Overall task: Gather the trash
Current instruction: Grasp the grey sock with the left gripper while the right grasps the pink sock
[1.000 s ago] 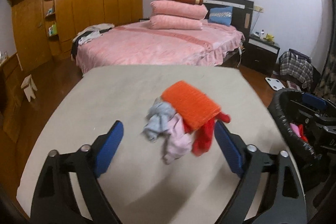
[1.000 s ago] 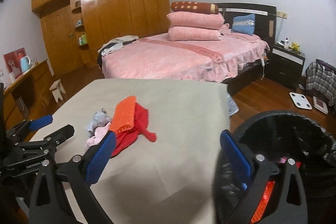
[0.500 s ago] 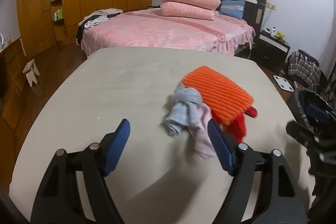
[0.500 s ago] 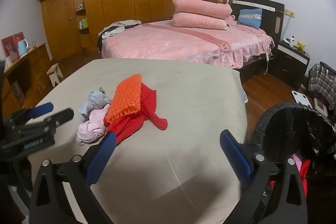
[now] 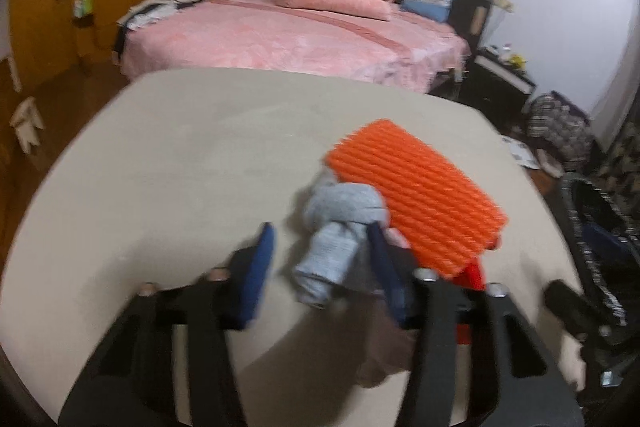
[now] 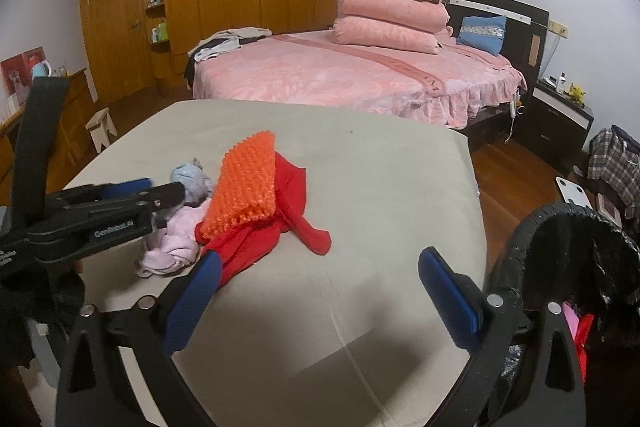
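Trash cloths lay piled mid-frame on our beige table (image 6: 380, 187); our left gripper (image 5: 320, 247) was closing around the pale blue rag (image 5: 336, 227), perhaps touching it; our right gripper (image 6: 316, 287) gaped wide, empty.

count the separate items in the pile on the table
4. Grey cloth sits between the closing left claw fingers; pink cloth lies beside it; orange foam net rests on the red cloth. More may be hidden underneath.
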